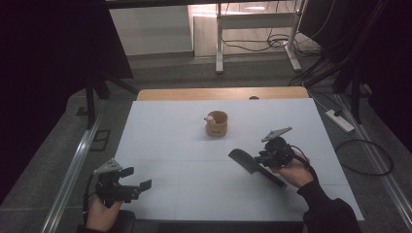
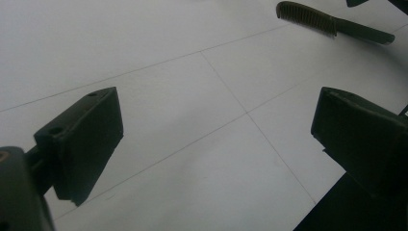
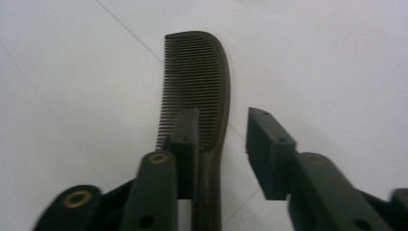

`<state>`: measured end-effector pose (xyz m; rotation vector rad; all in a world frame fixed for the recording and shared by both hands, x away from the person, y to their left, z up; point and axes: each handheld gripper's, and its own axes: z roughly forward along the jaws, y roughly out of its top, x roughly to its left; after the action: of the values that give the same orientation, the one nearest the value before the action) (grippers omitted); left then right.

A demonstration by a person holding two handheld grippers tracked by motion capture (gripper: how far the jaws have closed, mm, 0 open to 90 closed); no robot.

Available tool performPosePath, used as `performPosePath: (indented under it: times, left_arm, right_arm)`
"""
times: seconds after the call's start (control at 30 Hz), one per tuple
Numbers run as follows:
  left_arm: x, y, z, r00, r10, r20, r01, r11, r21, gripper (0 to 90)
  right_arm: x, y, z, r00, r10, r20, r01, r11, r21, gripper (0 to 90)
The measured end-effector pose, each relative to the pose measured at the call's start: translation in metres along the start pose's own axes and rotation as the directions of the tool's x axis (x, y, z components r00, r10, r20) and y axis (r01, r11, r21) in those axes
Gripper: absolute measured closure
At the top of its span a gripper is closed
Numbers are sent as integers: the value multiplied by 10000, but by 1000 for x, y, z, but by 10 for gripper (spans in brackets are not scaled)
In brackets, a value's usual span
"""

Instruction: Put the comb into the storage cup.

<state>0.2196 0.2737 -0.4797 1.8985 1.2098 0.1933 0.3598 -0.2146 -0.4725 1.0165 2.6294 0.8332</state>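
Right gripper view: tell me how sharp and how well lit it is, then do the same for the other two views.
Right gripper view: dim and even, the comb teeth crisp, the near jaws slightly soft. Left gripper view: the jaws dark and a little blurred, the white table evenly lit, with a soft shadow low down. High view: dark surroundings, the white table the brightest area, the cup small but clear, no glare.
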Motion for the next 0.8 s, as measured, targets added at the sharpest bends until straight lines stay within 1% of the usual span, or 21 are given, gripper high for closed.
performPosePath:
  times: [0.13, 0.27, 0.33, 0.4, 0.47, 0.53, 0.6, 0.8]
  left_arm:
    - [0, 0, 0, 10000, 37, -35, -37, 10000, 25, 47]
    - [-1, 0, 1, 9999, 89, -98, -88, 9999, 72, 47]
    - [-2, 0, 1, 9998, 133, -137, -132, 9999, 99, 46]
    - [-3, 1, 1, 9997, 178, -164, -176, 9998, 127, 46]
    - [-3, 1, 1, 9996, 239, -170, -236, 9996, 136, 45]
    - [-3, 1, 1, 9995, 271, -174, -269, 9995, 143, 44]
    - [-4, 1, 1, 9994, 308, -179, -305, 9994, 159, 44]
    - [-6, 1, 3, 9983, 531, -242, -525, 9983, 262, 42]
  right_arm:
    - [3, -4, -7, 9999, -56, -140, 55, 9999, -85, 552]
    - [7, -7, -12, 9997, -148, -183, 146, 9998, -100, 470]
    - [8, -9, -14, 9996, -161, -252, 161, 9999, 3, 421]
    - [10, -10, -15, 9996, -165, -208, 166, 9998, 71, 362]
    - [12, -11, -17, 9996, -130, -251, 134, 9998, 155, 324]
    - [15, -13, -20, 9991, -125, -401, 132, 9998, 172, 291]
    - [16, -15, -23, 9989, -189, -438, 197, 9996, 190, 272]
    - [17, -24, -32, 9982, -131, -577, 141, 9998, 164, 201]
